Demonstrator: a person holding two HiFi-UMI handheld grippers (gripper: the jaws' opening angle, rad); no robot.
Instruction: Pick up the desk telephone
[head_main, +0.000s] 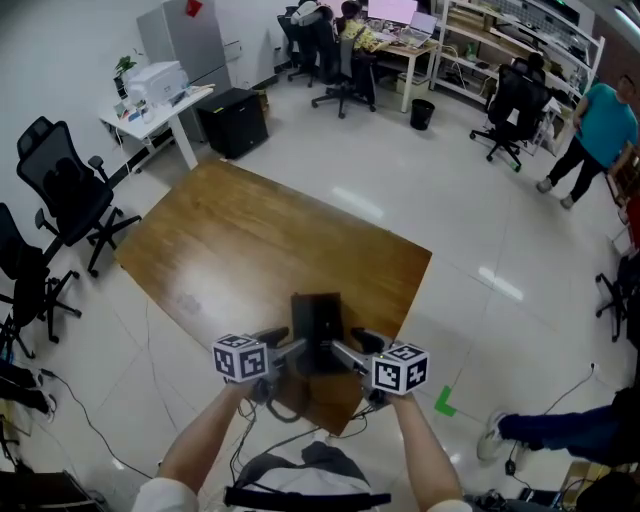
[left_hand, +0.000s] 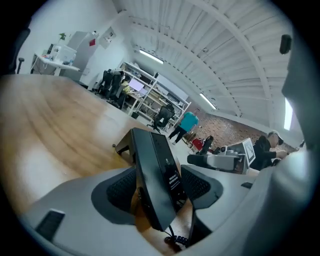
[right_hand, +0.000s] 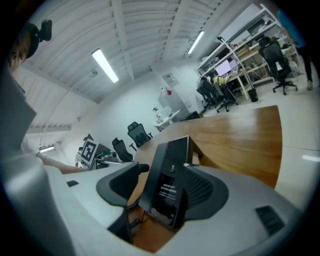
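Observation:
A black desk telephone (head_main: 318, 325) stands tilted near the front corner of the brown wooden table (head_main: 250, 240), its coiled cord (left_hand: 177, 240) trailing toward me. My left gripper (head_main: 290, 350) comes at it from the left and my right gripper (head_main: 345, 350) from the right, both low over the table. In the left gripper view the telephone (left_hand: 155, 170) stands between the wide jaws of the left gripper (left_hand: 157, 187), with wood showing beside one pad. In the right gripper view the telephone (right_hand: 170, 185) lies close to one pad of the right gripper (right_hand: 160, 187), with a gap to the other.
Black office chairs (head_main: 65, 195) stand left of the table. A white desk with a printer (head_main: 155, 95) and a black cabinet (head_main: 232, 122) are behind. A person in teal (head_main: 600, 125) stands far right; another's leg (head_main: 560, 430) is at the lower right, near a green floor mark (head_main: 444, 402).

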